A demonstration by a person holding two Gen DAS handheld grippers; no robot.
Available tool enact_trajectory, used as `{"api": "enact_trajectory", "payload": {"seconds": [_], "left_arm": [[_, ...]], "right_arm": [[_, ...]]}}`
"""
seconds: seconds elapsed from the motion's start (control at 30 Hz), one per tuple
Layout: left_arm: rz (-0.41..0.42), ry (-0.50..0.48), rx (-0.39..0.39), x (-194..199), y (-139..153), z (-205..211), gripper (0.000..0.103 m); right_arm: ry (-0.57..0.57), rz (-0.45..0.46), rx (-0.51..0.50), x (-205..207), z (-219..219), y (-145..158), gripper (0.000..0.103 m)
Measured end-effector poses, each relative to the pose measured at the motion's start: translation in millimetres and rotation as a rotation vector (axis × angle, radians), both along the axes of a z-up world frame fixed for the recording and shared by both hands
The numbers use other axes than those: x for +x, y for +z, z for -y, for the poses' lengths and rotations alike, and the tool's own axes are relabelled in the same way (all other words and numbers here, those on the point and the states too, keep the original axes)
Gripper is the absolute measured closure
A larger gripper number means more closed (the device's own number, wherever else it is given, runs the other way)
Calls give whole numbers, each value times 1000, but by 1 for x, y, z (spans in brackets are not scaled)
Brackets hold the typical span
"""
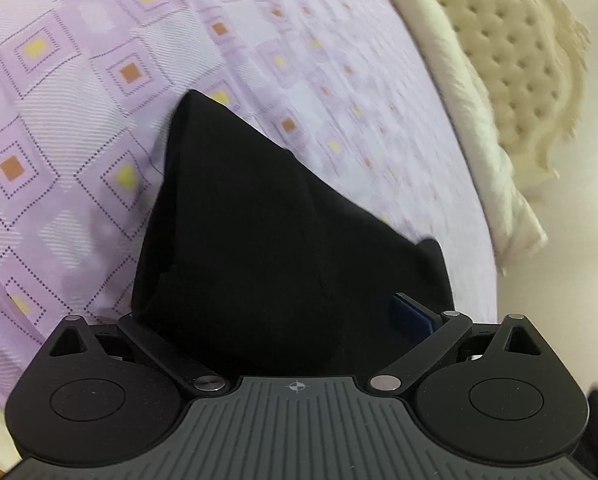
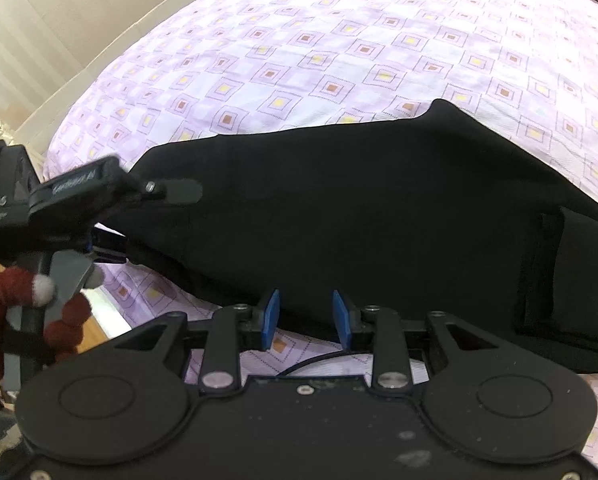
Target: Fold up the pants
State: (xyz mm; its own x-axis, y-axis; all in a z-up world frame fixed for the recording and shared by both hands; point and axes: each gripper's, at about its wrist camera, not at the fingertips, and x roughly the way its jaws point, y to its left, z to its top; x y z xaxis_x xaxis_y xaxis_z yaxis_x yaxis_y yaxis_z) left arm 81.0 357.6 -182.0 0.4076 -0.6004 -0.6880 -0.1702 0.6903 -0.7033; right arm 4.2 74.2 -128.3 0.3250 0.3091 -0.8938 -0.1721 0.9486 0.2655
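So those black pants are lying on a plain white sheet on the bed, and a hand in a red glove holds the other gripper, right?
Not quite. The sheet is not plain white: it is lilac with a pattern of small yellow and orange squares, as the right wrist view shows. The black pants do lie on it, and a red-gloved hand does hold the left gripper.

Pants (image 2: 359,216): matt black cloth, smooth, no sheen; stitched pocket near the bed's right edge.
Bedsheet (image 1: 99,80): woven lilac cloth, fine diagonal rib, printed squares, matt.
Headboard (image 1: 511,56): cream, button-tufted padding, dull finish; frame looks carved, semi-gloss.
Left tool (image 1: 287,312): matt black plastic, ribbed grey top plate, bright metal pivot pins.
Right tool (image 2: 305,316): same black plastic, dusty, scuffed; blue pads (image 2: 273,314) look rubbery.
Glove (image 2: 3,320): red knitted wool, fuzzy.
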Motion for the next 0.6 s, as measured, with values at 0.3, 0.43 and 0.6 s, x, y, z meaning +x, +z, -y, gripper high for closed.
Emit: {"api": "enact_trajectory", "payload": {"seconds": [0.3,0.43,0.6], "left_arm": [[158,-108,284,3,59,34,77],[270,-129,326,-4,96,51,77],[387,-235,397,-19,137,108,77]], "right_arm": [[-72,43,-52,5,34,-3,71],[-105,39,-92,14,51,-25,73],[-60,-15,-89,19,59,-65,86]]}}
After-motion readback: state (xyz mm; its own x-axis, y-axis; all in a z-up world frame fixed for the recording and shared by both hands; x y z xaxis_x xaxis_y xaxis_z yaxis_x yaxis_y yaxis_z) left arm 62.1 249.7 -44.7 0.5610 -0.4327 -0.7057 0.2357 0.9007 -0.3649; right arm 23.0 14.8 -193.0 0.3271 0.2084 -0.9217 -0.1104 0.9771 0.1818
